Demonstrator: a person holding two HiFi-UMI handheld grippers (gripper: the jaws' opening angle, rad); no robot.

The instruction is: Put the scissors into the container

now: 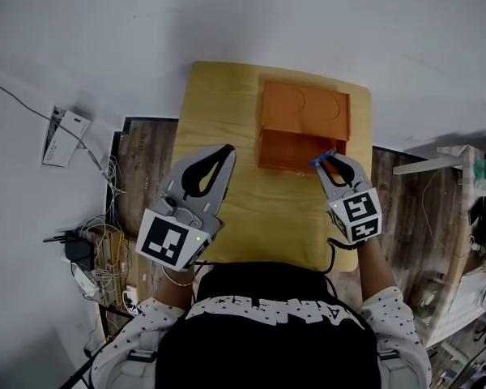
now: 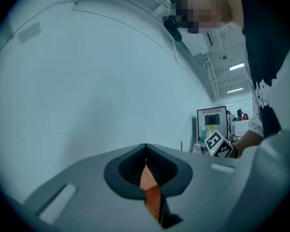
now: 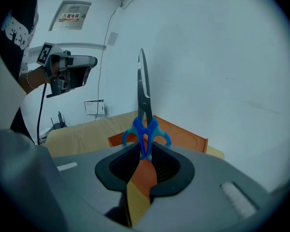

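The task is partway done, judging from how things lie. The scissors [image 3: 144, 105] are off the bench [image 1: 251, 209] and gripped, but not yet in the container [image 1: 304, 124].

The right claw [image 3: 145, 151] is closed on the blue handle loops, and the steel blades stick straight out beyond its tips. In the head view this claw [image 1: 328, 159] sits at the near right corner of the orange container, with a bit of blue showing at its tip. The pictures do not show whether the blades are already over the open part or just beside its rim. What remains is to bring the scissors over the opening, lower them and let go.

The left claw [image 2: 145, 151] has its tips pressed together with nothing between them. It hangs over the left side of the bench, apart from the container [image 3: 183, 139].

There is little writing to read. A framed notice [image 3: 70, 14] high on the wall carries a line of print too small to make out. The white lettering on the person's dark shirt [image 1: 267, 310] is upside down and unclear. Each claw's cube [image 1: 172, 244] bears black-and-white square markers and no words.
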